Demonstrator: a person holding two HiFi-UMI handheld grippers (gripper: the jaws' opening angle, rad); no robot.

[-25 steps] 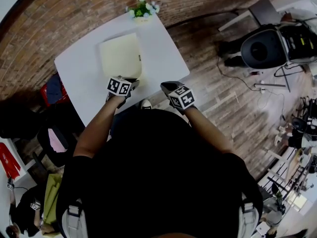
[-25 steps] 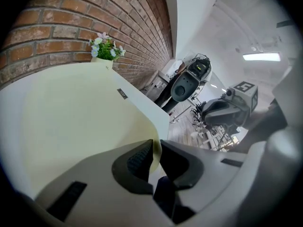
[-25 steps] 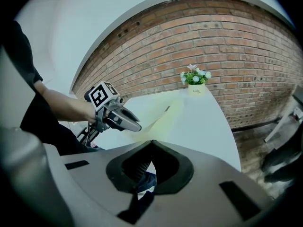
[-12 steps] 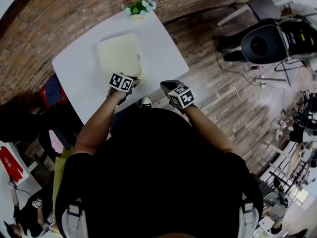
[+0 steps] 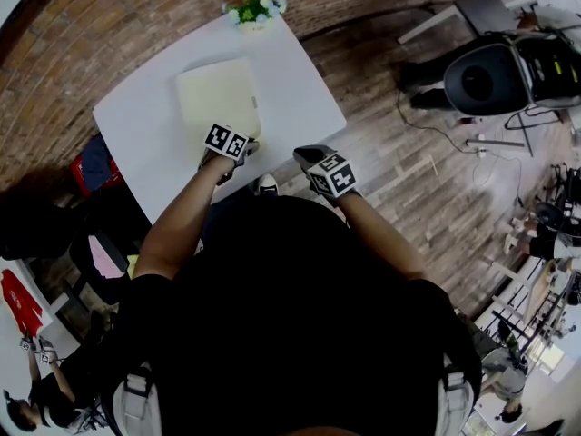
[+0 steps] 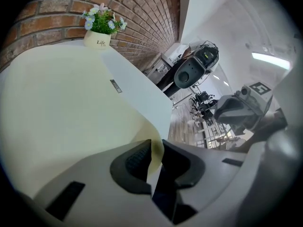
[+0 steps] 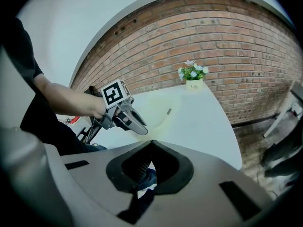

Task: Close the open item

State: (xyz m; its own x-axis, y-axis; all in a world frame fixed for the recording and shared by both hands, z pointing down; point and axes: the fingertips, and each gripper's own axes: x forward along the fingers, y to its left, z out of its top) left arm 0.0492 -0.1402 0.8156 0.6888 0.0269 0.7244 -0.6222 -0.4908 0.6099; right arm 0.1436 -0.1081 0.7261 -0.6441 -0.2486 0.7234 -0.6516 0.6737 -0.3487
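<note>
A pale yellow folder (image 5: 218, 94) lies flat and closed on the white table (image 5: 300, 89). My left gripper (image 5: 243, 148) is at its near edge. In the left gripper view the folder's cover (image 6: 71, 112) curves down into the left gripper (image 6: 154, 152), whose jaws are opening with the thin cover edge still between them and a dark gap beside it. My right gripper (image 5: 304, 157) hangs off the table's near edge, shut on nothing (image 7: 150, 143). From the right gripper view the left gripper (image 7: 137, 126) touches the folder (image 7: 156, 109).
A small pot of flowers (image 5: 254, 9) stands at the table's far edge. A brick wall runs behind the table. A black office chair (image 5: 481, 84) stands on the wooden floor to the right, and a red bag (image 5: 91, 166) sits left of the table.
My left gripper has edged slightly forward along the folder's near edge. The folder stays flat and the right gripper holds its place.
</note>
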